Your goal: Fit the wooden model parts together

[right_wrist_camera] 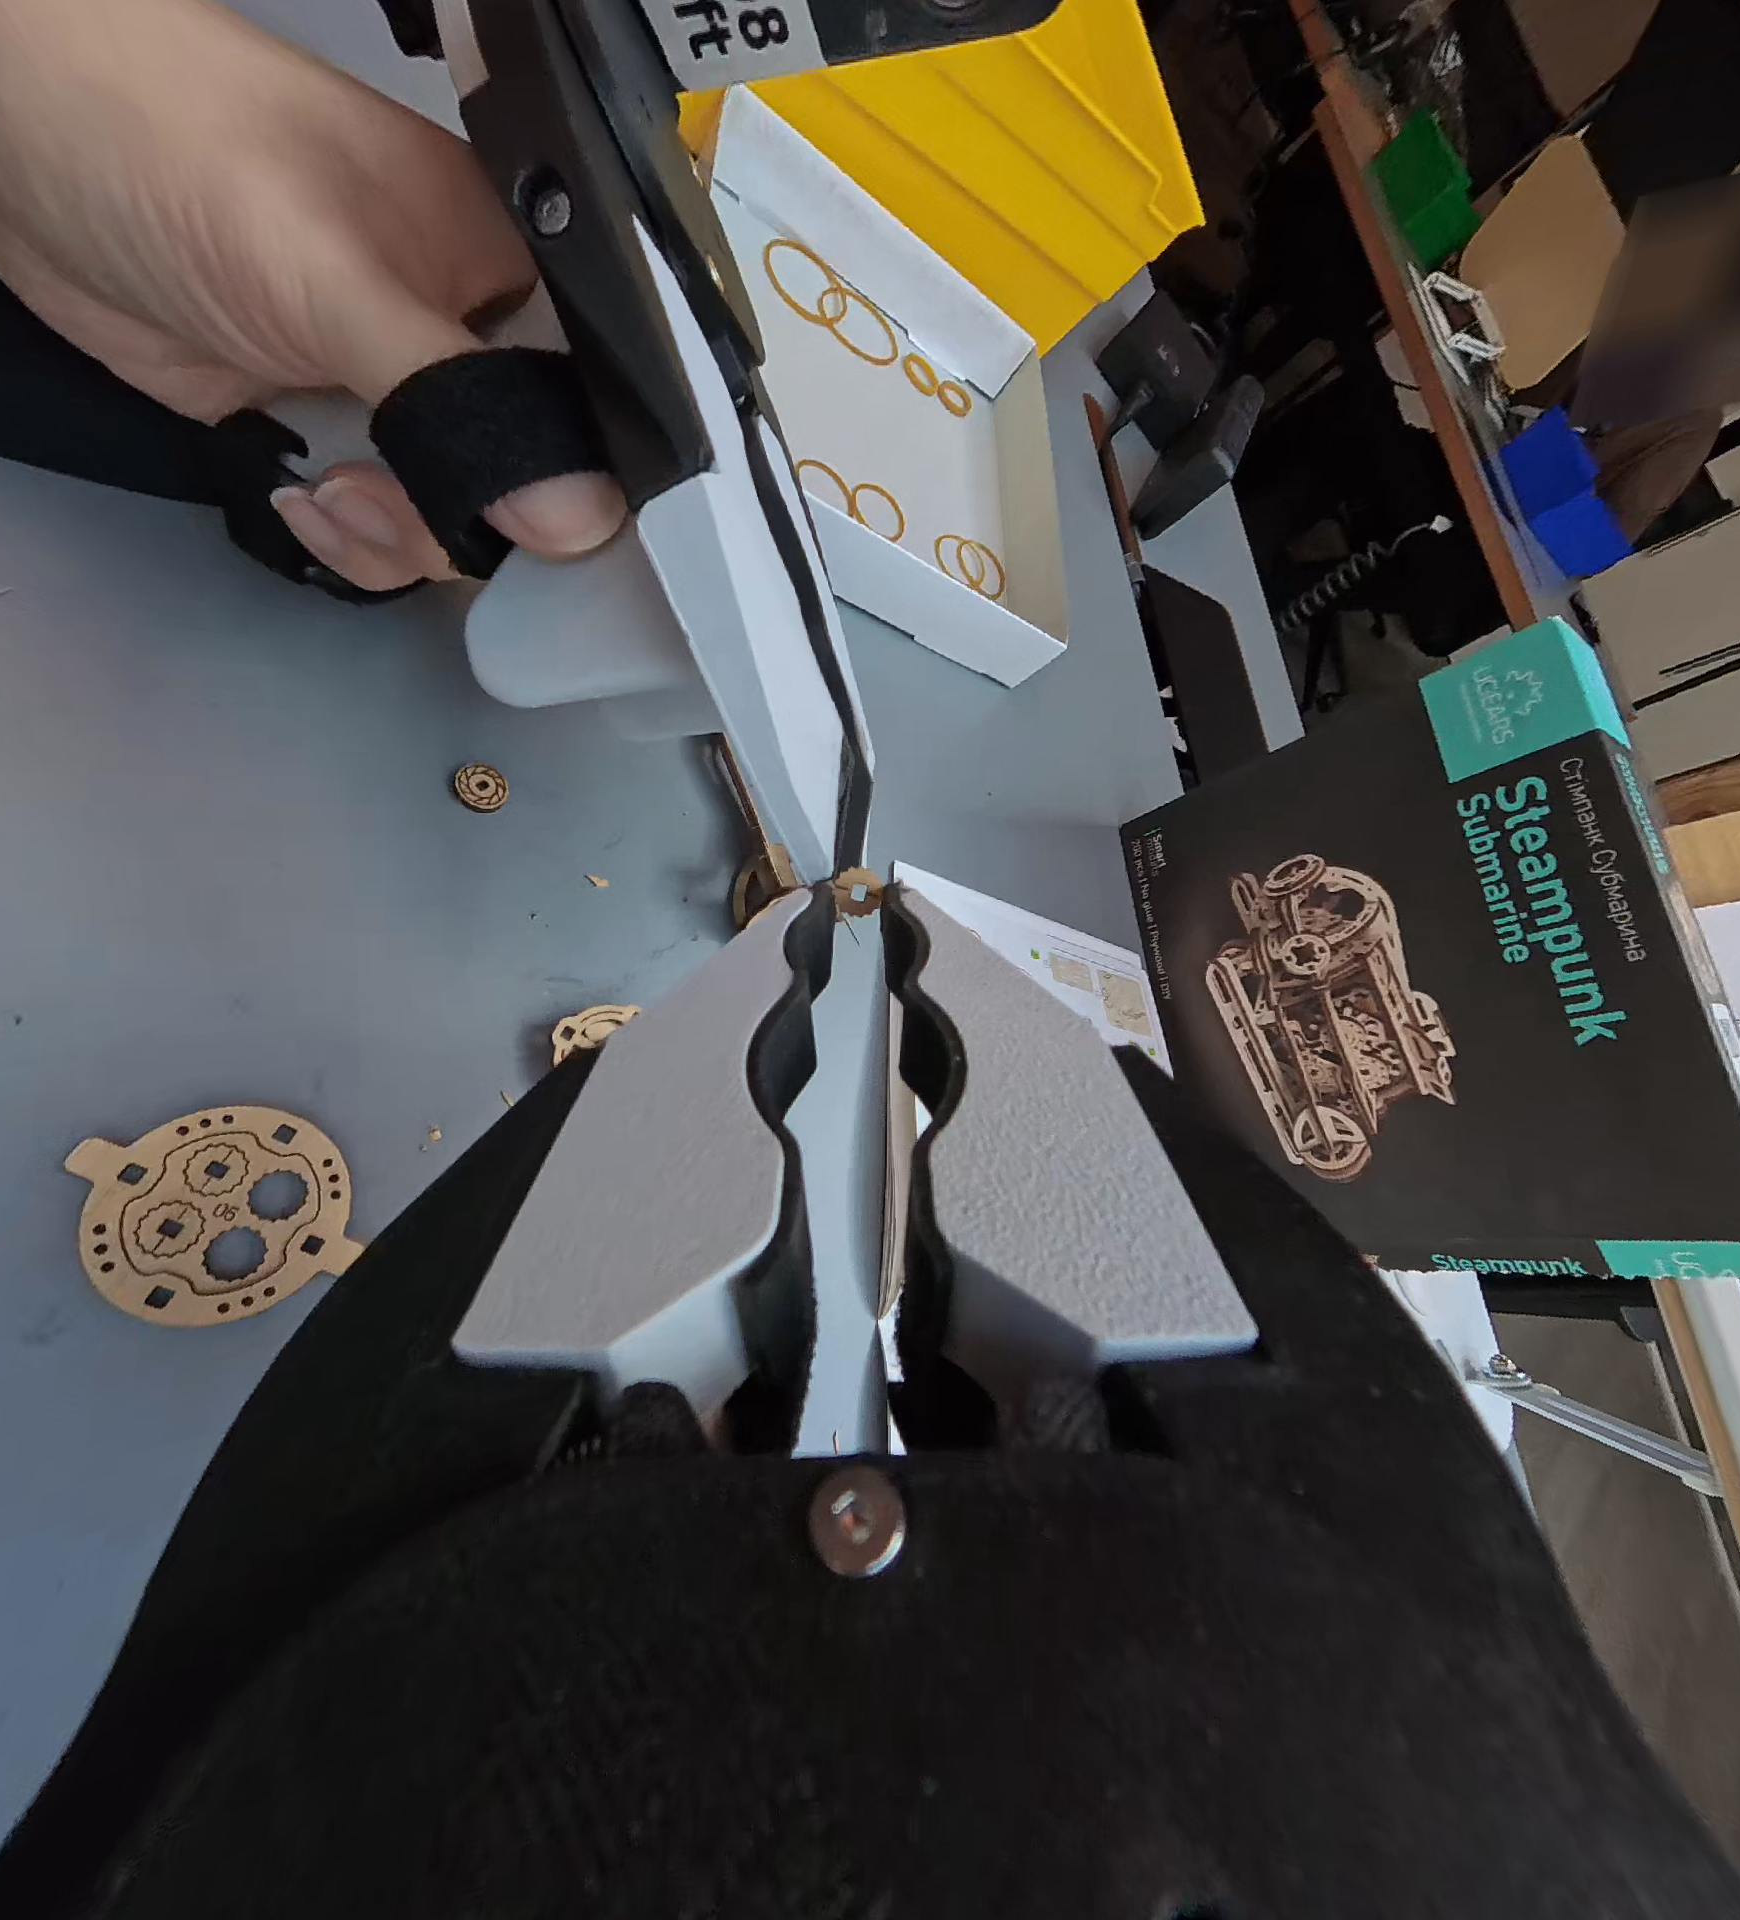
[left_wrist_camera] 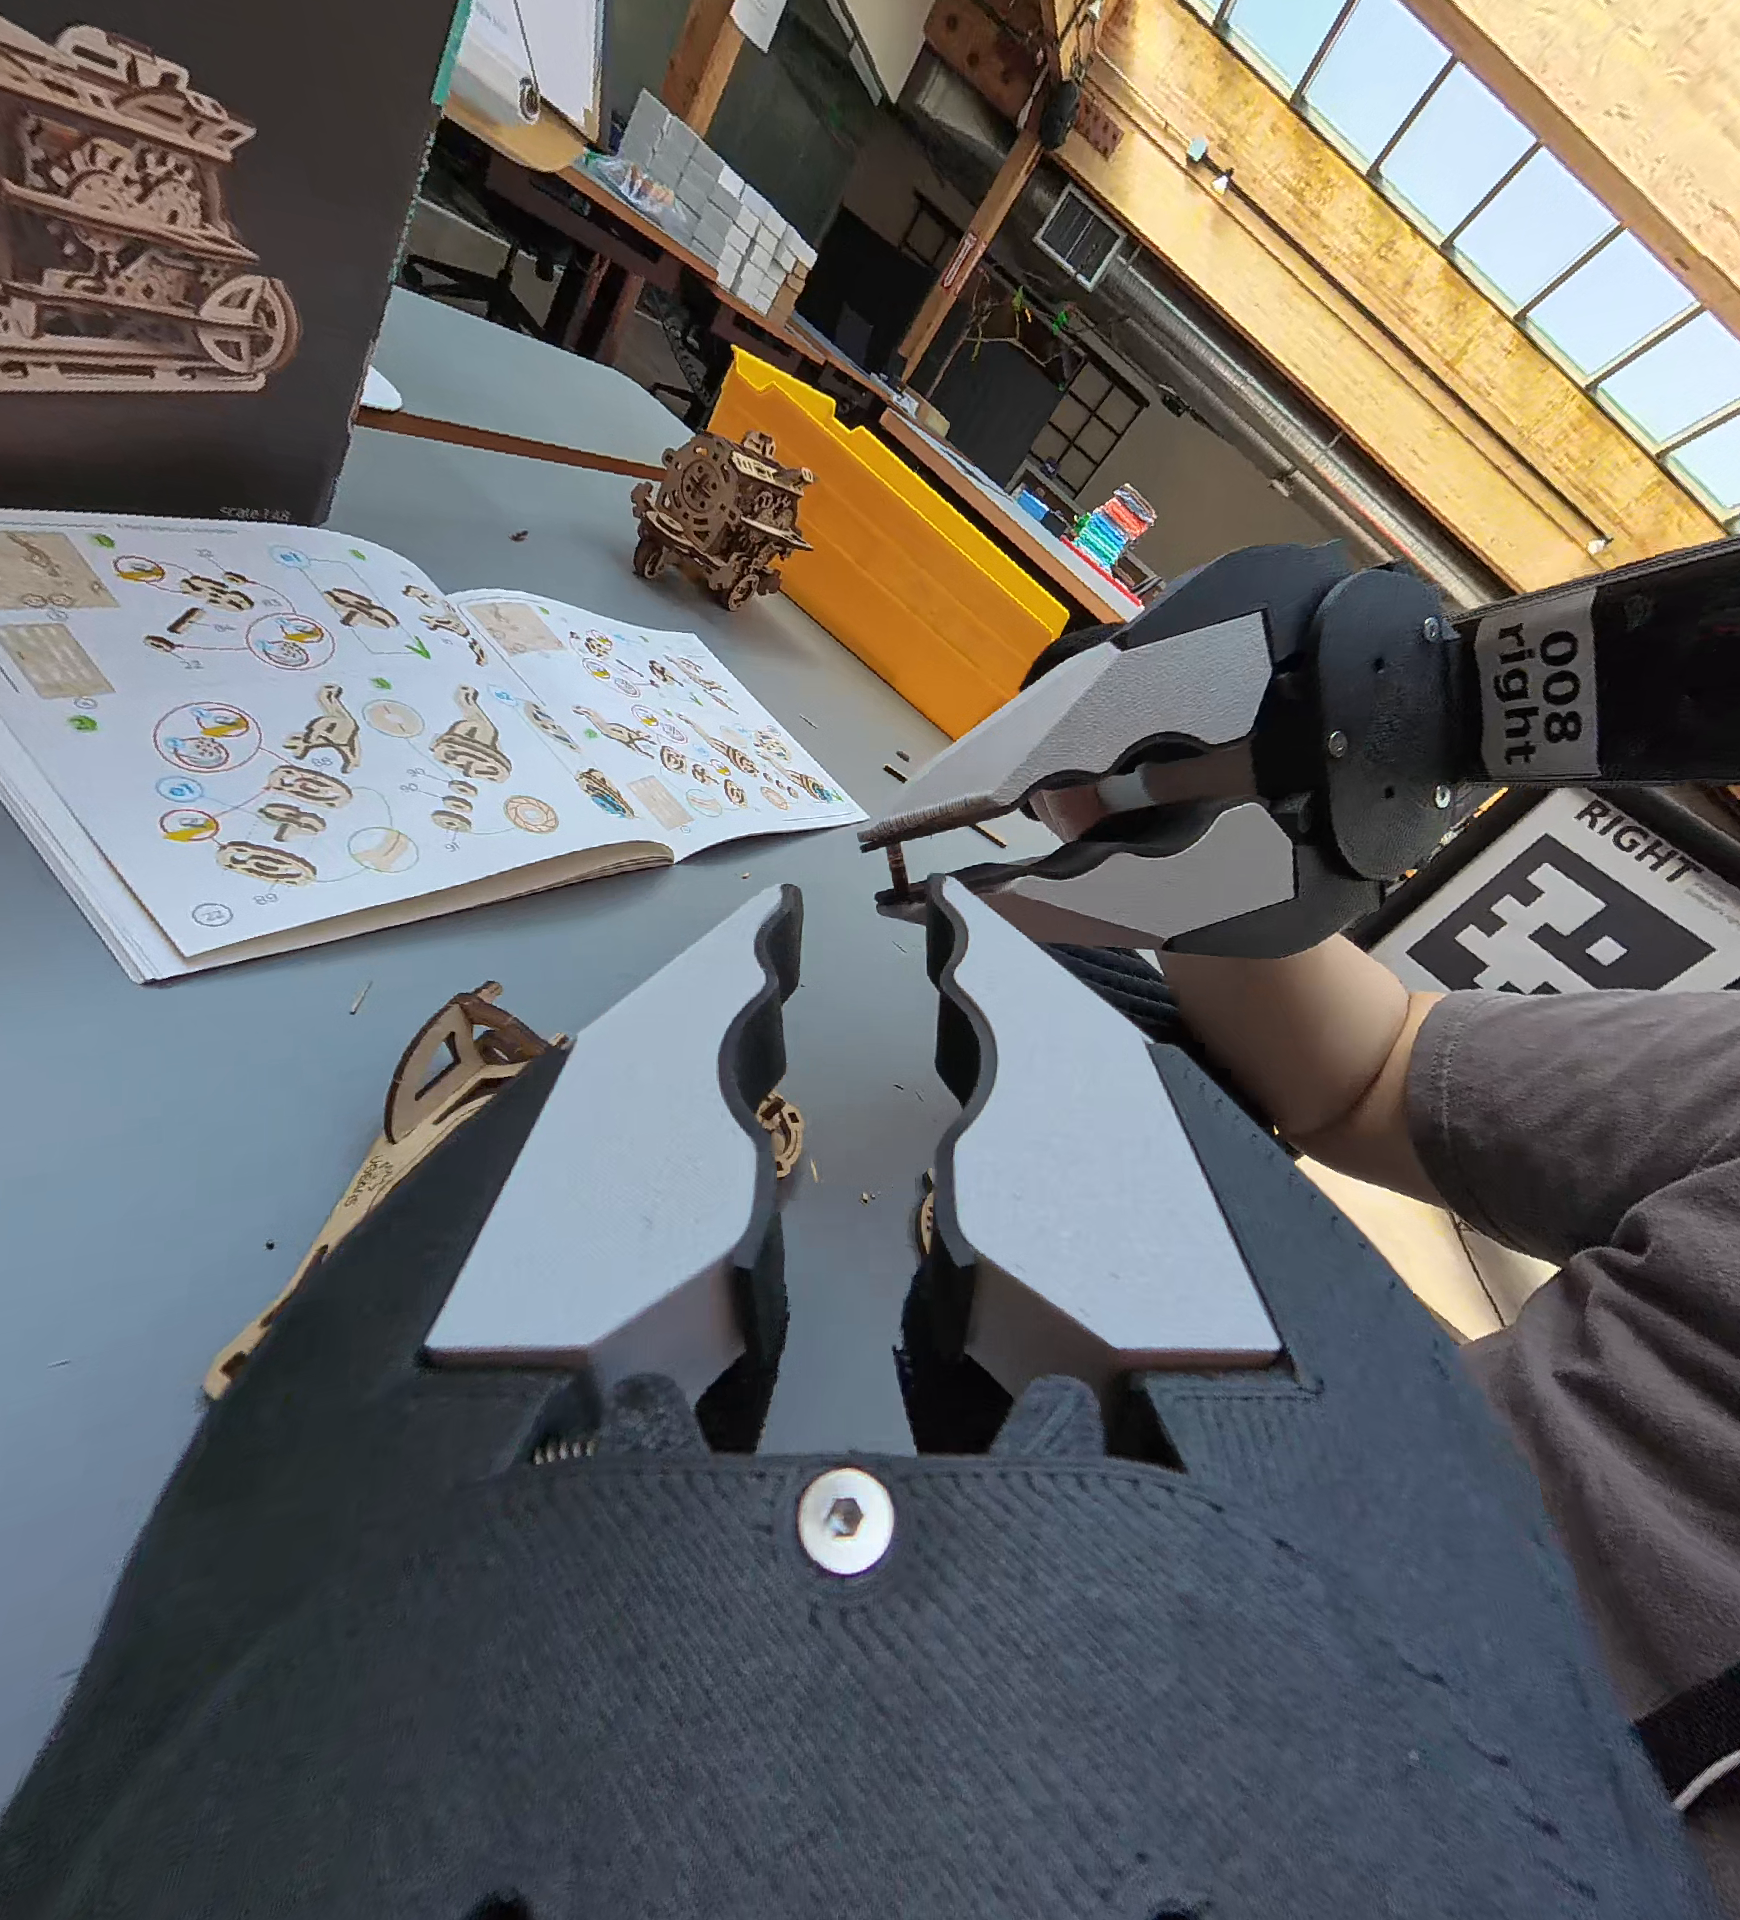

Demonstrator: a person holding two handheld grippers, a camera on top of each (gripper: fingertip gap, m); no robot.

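My right gripper is shut on a small toothed wooden gear and holds it by its edge above the grey table. In the left wrist view it comes in from the right, with the gear edge-on just ahead of my left fingertips. My left gripper is open and empty; its tip almost touches the gear. A round wooden plate with gear cut-outs lies on the table at the left. A curved wooden piece lies partly hidden under my left gripper.
An open instruction booklet and the dark kit box are at the left, and an assembled wooden model stands beyond. A yellow bin and a white tray of rubber bands sit at the table edge. Small wooden bits lie loose. Both grippers' tips are close together, under 4 cm apart. From the left gripper's tips to the curved wooden piece is close to 8 centimetres.
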